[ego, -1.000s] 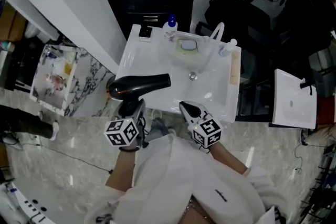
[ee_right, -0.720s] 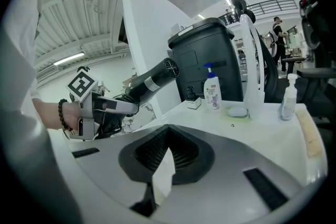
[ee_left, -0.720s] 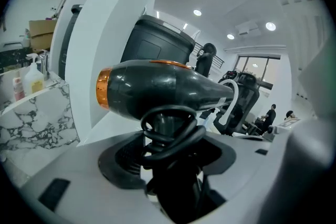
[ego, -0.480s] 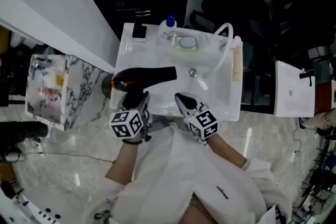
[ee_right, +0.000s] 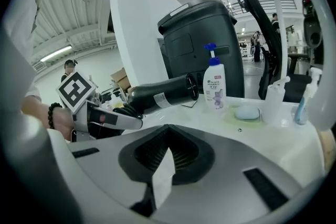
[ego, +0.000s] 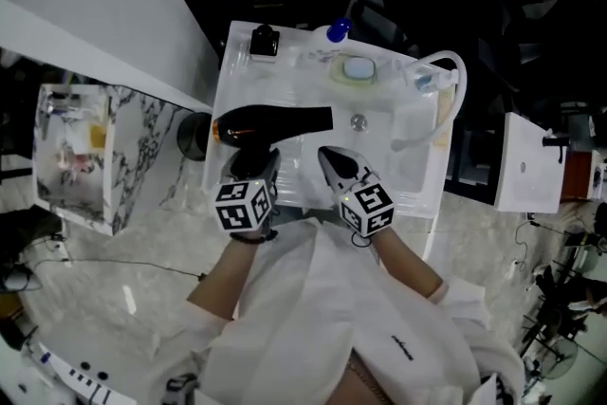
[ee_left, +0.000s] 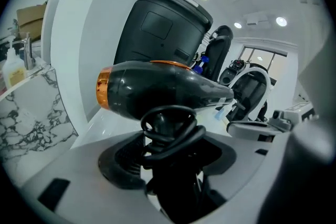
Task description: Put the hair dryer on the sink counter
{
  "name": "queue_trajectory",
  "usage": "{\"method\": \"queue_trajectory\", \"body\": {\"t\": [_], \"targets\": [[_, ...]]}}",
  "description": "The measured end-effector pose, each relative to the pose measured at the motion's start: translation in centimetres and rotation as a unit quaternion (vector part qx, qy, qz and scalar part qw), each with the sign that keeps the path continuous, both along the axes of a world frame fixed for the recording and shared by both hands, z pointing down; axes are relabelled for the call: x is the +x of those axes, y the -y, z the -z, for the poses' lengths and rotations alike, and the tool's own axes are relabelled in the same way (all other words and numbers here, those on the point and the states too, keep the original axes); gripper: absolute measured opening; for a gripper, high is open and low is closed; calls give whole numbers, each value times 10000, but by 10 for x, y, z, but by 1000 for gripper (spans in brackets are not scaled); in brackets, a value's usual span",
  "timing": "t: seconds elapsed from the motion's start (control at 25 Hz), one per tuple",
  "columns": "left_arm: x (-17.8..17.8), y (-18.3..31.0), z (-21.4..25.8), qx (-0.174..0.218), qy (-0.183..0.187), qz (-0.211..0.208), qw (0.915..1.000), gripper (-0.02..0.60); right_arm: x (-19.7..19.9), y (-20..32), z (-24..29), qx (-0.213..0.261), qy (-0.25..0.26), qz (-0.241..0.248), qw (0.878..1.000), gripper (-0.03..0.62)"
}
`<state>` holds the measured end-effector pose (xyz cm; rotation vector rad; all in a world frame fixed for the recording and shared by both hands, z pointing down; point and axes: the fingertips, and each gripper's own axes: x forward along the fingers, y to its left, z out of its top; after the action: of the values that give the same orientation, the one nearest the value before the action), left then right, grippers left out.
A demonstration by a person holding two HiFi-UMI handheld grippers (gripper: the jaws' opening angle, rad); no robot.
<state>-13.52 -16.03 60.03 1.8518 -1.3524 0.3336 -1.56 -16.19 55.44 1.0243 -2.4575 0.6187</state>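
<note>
The black hair dryer (ego: 275, 123) with an orange rear ring hangs level over the left part of the white sink counter (ego: 237, 76), nozzle toward the basin. My left gripper (ego: 258, 168) is shut on its handle, and the black cord is wound round that handle (ee_left: 169, 136). The dryer's body (ee_left: 157, 92) fills the left gripper view. My right gripper (ego: 334, 162) sits to the right by the counter's front edge, shut and holding nothing. From the right gripper (ee_right: 157, 178) view the dryer (ee_right: 163, 94) shows at the left, above the counter.
At the counter's back stand a blue-pump lotion bottle (ee_right: 213, 84), a soap on its dish (ee_right: 247, 112) and a small black item (ego: 264, 41). A white curved faucet (ego: 448, 71) arches at the right. A marble-patterned cabinet (ego: 85, 156) stands at the left.
The left gripper has carried the hair dryer a little further in over the counter. The right gripper has kept its place beside it.
</note>
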Motion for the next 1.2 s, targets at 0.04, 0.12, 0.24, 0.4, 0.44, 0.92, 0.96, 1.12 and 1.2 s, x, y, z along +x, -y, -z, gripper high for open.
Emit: {"method": "queue_trajectory", "body": {"t": [0.04,0.12,0.24,0.4,0.44,0.92,0.96,1.12,1.2], "targets": [[-1,4,-6,-52,4,29,10000,287,-3,4,-4,-19,-9,-25,10000,17],[0,9,-16,-158,3,85,9998,287,-7,9,-10,-60,-21,-40,10000,17],[2,12,-28,-331,25,182,9993,287,-10,16,-16,-89,-78,16,9999,17],[5,18,-39,-486,182,342,9981,287,-13,25,-21,-90,-118,216,9997,17],[6,19,-41,-510,220,386,9977,287,-14,26,-22,-95,-129,289,9995,17],[14,30,-63,-812,506,586,9937,287,-17,43,-43,-275,-28,688,9972,17],[14,29,-66,-849,563,589,9931,287,-17,43,-46,-296,-22,699,9971,17],[11,30,-80,-1038,808,684,9889,287,-17,46,-57,-388,14,716,9967,17],[10,31,-87,-1156,892,784,9862,287,-19,47,-60,-410,39,728,9965,17]]}}
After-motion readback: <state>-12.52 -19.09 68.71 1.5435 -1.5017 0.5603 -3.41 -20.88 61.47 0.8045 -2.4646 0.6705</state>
